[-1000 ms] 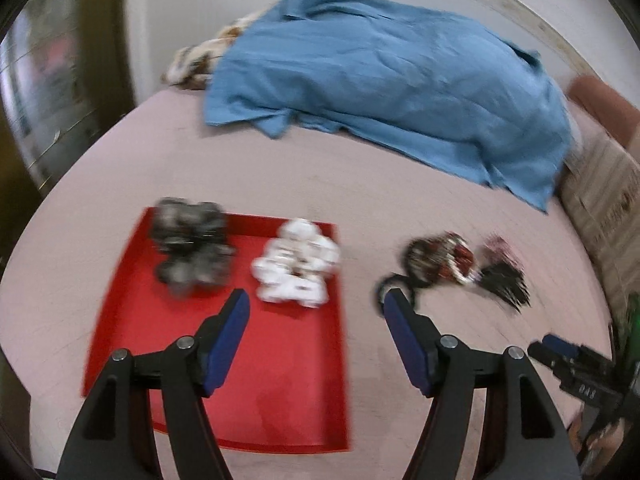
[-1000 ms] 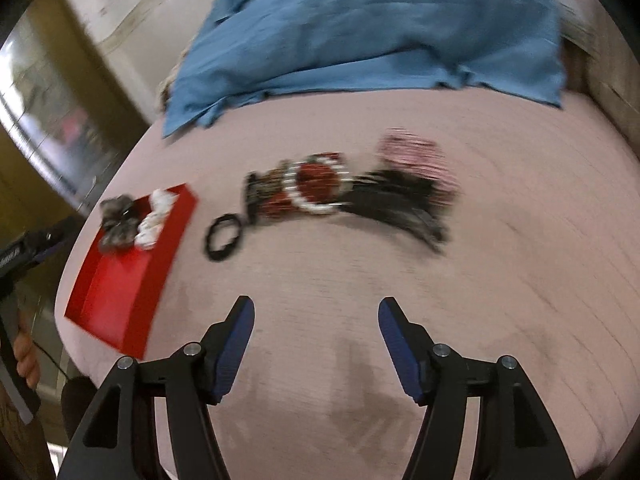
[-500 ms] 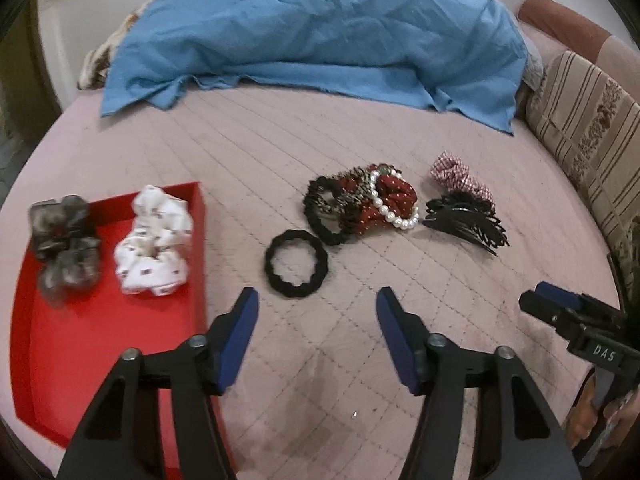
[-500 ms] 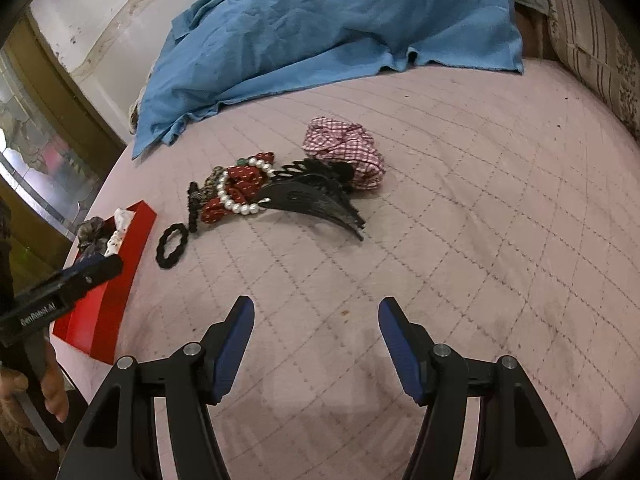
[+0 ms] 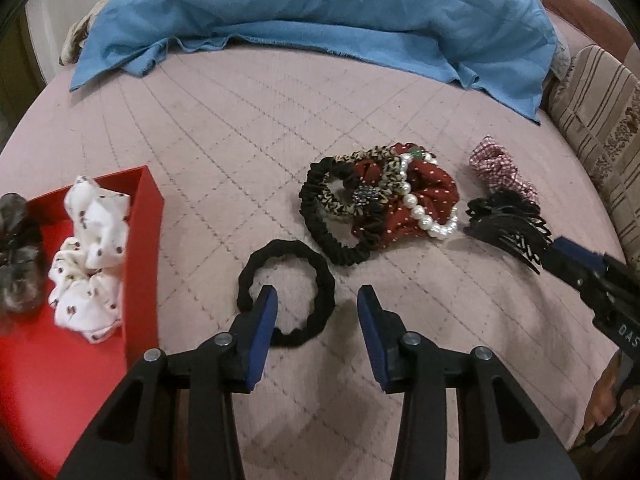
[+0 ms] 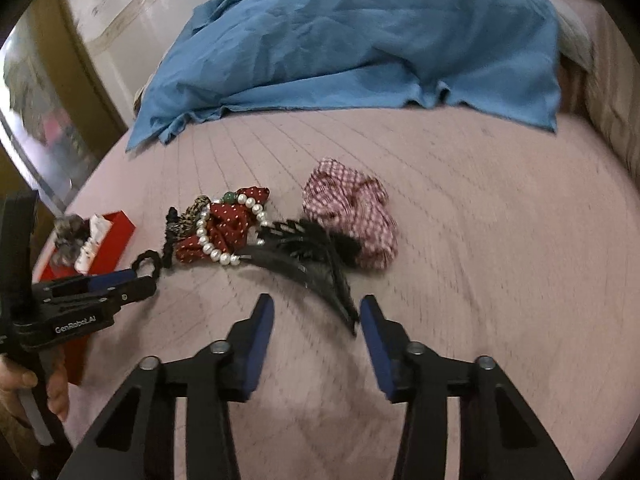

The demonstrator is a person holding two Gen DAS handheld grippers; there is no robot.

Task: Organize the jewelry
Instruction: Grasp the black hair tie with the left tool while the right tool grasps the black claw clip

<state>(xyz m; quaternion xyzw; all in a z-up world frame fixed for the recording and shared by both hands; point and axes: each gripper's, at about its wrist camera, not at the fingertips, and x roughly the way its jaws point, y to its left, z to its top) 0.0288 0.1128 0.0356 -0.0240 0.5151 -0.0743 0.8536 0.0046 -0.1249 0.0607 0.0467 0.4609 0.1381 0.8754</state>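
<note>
Left wrist view: a quilted pink bedspread (image 5: 248,120) is seen, with a blue cloth (image 5: 320,12) heaped at its far side and striped cushions (image 5: 600,120) to the right. The left gripper (image 5: 316,300) is lowered over a black hair tie (image 5: 286,292); its jaws are closing, the tie's right half between them, apparently not yet pinched. A red tray (image 5: 146,216) lies left. The right gripper (image 6: 316,308) is closing beside a black comb clip (image 6: 308,268), nothing held.

Wide bare pink quilt (image 6: 500,240) to the right of the black hair claw (image 6: 308,264), clear passage there; red tray (image 5: 144,248) wall blocks the left beside the black hair tie (image 5: 286,292); tangled scrunchie pile (image 5: 380,204) crowds the middle; blue cloth (image 5: 320,12) heaped across the far side.
</note>
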